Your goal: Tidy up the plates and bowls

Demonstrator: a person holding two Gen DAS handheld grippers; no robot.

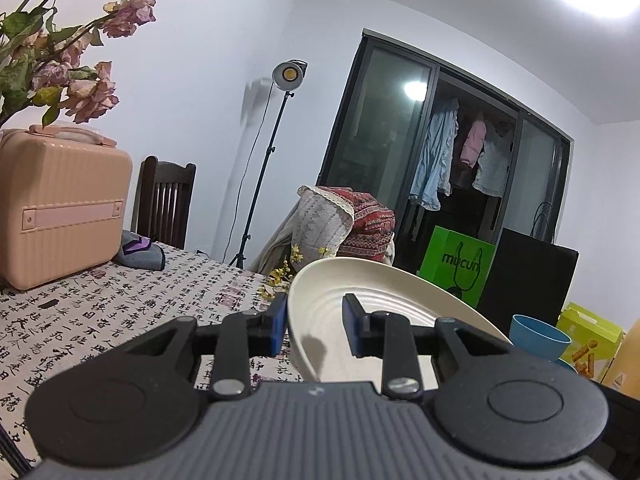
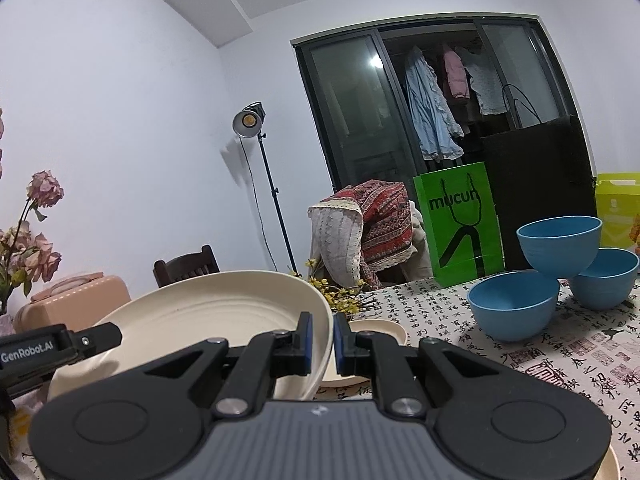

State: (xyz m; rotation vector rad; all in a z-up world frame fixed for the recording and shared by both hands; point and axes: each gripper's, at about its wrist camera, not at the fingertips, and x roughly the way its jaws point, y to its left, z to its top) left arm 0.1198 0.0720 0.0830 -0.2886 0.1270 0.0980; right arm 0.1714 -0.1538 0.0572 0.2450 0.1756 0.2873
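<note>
While both grippers hold the cream plate (image 2: 208,312) up above the calligraphy tablecloth (image 2: 520,344), the right gripper (image 2: 321,340) pinches its right rim tightly and the left gripper (image 1: 316,326) clamps the opposite rim, one pad inside the dish, one outside. Three blue bowls (image 2: 516,304) sit to the right, one perched on the other two. A smaller cream plate (image 2: 380,330) lies just behind.
</note>
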